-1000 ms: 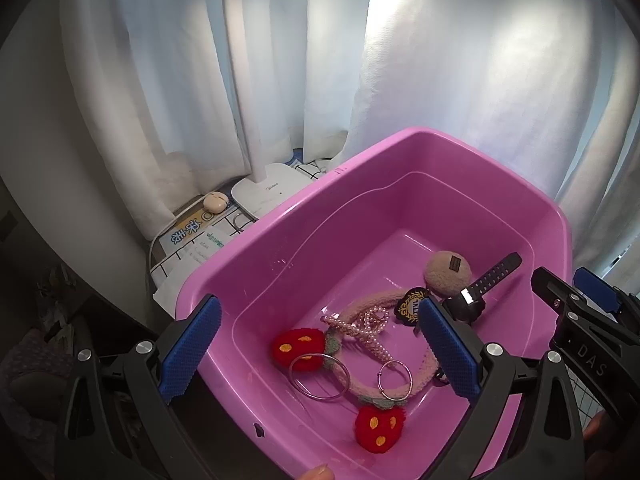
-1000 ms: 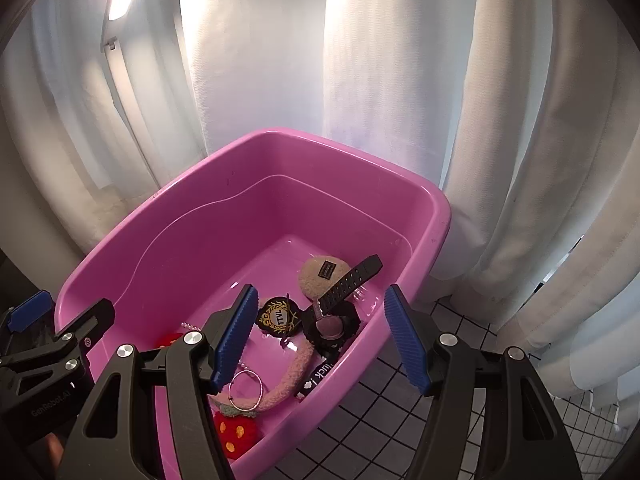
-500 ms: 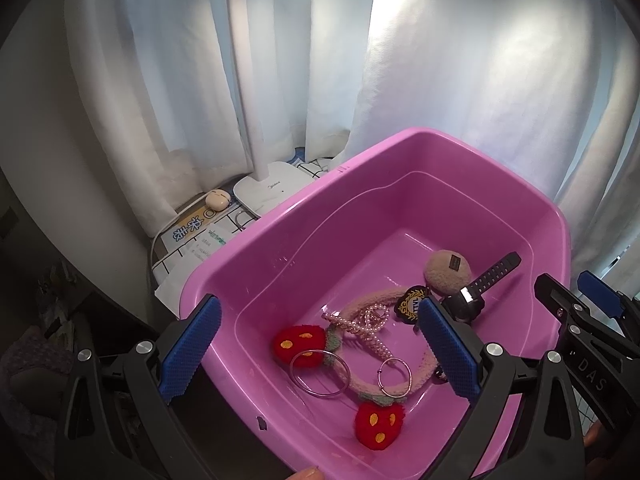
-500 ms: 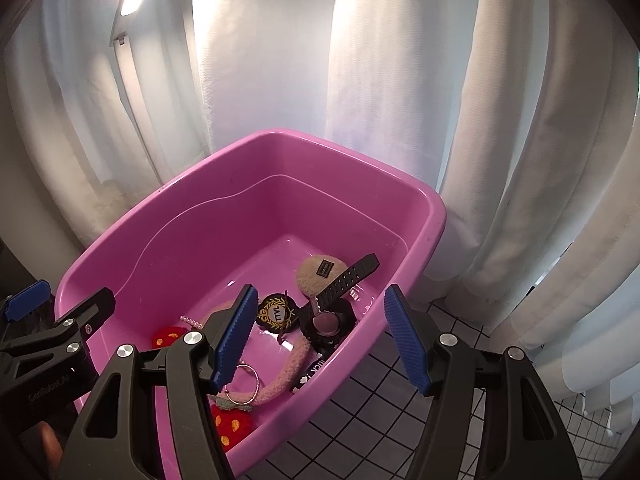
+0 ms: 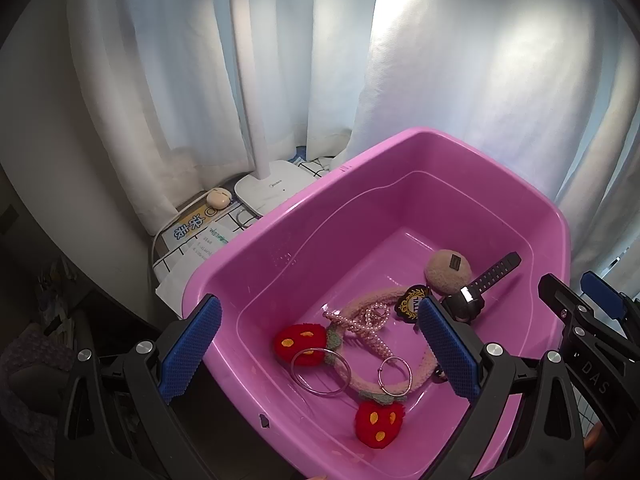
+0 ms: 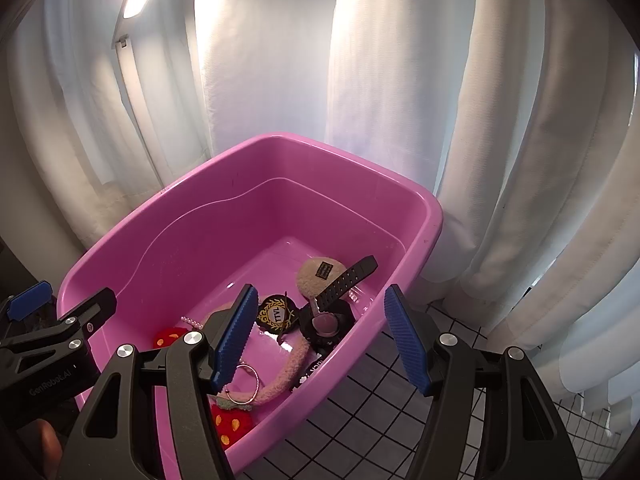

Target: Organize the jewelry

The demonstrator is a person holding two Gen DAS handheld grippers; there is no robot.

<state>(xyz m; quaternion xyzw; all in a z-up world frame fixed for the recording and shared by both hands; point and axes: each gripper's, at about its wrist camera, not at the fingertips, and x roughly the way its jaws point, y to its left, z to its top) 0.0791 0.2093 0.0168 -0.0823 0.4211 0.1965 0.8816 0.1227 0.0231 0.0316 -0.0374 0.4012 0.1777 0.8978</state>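
A pink plastic tub holds the jewelry: a black wristwatch, a beige round pad, a black-and-gold badge, a pink bead string, a fuzzy pink band with two red strawberries, and two metal rings. My left gripper is open and empty above the tub's near edge. My right gripper is open and empty above the tub's right corner, over the watch.
A white desk lamp's base and pole stand behind the tub at the left, with a small beige case and papers beside it. White curtains hang behind. The tub sits on a black-gridded surface.
Both grippers have drawn back and up a little from the tub; the tub and its contents look slightly farther and lower. Nothing was grasped.
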